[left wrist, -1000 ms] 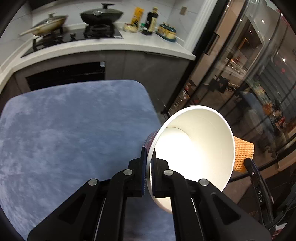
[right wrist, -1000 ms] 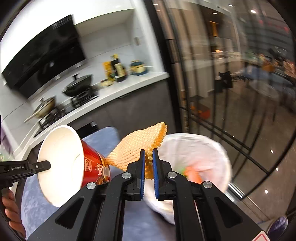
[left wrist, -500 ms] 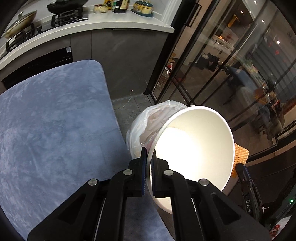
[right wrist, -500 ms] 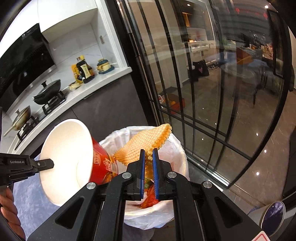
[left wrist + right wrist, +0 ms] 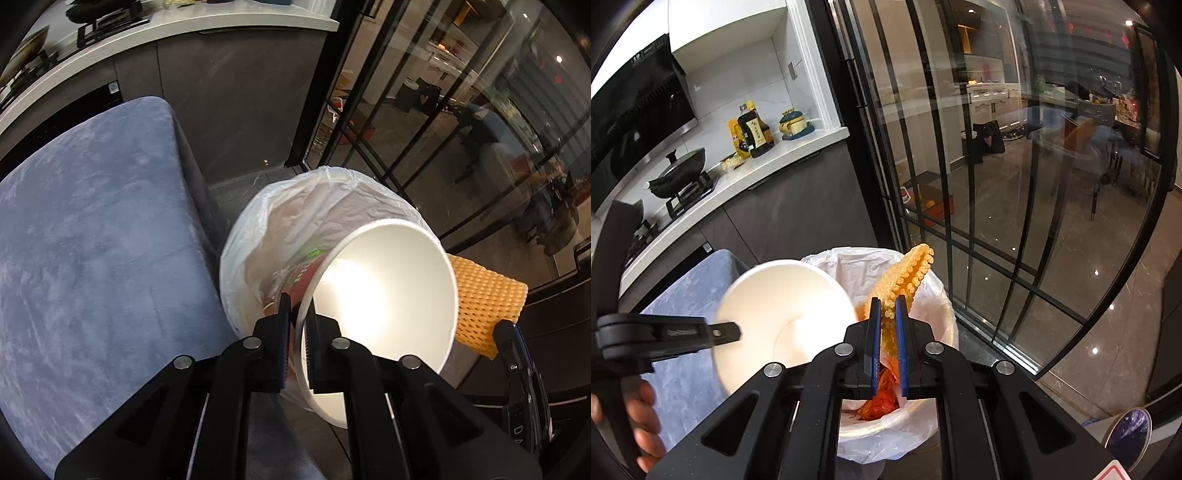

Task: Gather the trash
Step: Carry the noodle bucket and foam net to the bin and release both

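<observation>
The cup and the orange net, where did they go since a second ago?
Both hands carried them from over the blue table to above the white bin. The left gripper has just been opening a little, the cup rim between its jaws. The right gripper still pinches the orange net. Nothing has dropped yet.

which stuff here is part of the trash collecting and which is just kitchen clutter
Part of the job:
- paper cup, its rim in the left gripper, whose jaws have just been opening
- orange foam net, in the right gripper
- lined trash bin

Just lying about:
- wok
- sauce bottle
- blue-grey table cover
</observation>
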The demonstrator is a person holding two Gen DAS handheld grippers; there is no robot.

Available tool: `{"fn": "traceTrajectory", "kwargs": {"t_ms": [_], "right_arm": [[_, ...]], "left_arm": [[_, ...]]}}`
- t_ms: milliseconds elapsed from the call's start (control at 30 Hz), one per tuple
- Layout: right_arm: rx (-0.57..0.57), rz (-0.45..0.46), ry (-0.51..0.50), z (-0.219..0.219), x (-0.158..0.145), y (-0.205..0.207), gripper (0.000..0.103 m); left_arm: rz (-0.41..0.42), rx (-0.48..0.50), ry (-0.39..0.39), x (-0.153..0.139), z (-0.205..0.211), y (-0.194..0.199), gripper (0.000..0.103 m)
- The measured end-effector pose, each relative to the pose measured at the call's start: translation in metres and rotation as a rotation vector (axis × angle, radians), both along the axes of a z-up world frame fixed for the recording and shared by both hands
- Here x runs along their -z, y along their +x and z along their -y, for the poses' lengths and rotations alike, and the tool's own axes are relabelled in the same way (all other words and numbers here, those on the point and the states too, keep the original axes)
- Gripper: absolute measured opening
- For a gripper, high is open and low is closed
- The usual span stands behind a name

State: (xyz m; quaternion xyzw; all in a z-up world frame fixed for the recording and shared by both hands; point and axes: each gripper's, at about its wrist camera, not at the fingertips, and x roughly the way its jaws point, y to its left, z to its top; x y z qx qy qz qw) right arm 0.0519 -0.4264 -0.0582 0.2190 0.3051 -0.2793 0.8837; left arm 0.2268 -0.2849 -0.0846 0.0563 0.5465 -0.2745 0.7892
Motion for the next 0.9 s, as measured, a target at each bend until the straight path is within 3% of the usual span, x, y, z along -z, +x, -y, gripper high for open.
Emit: {"fn": "traceTrajectory", "kwargs": {"t_ms": [133, 200, 300, 400, 600, 900], "right_arm": [[-0.016, -0.009, -0.001, -0.003, 0.003, 0.004, 0.009], [-0.031, -0.013, 0.01, -0.004, 0.005, 0.007, 0.01], [-0.046, -0.002, 0.027, -0.005, 0.006, 0.009, 0.015], [-0.056, 0.011, 0.034, -0.007, 0.004, 0.01, 0.024], [-0.085, 0.033, 0.043, -0.015, -0.002, 0.013, 0.026], [-0.108, 0.033, 0.021, -0.031, -0.011, 0.011, 0.042]], "left_arm": [[-0.002, 0.017, -0.03, -0.001, 0.003, -0.004, 0.015], [0.023, 0.019, -0.041, -0.007, 0.001, -0.005, 0.04], [0.086, 0.009, -0.053, -0.02, -0.006, -0.007, 0.056], [0.134, 0.005, -0.044, -0.031, -0.013, -0.004, 0.059], [0.177, -0.016, -0.02, -0.035, -0.026, -0.006, 0.067], [0.248, -0.035, 0.029, -0.039, -0.049, -0.011, 0.072]]}}
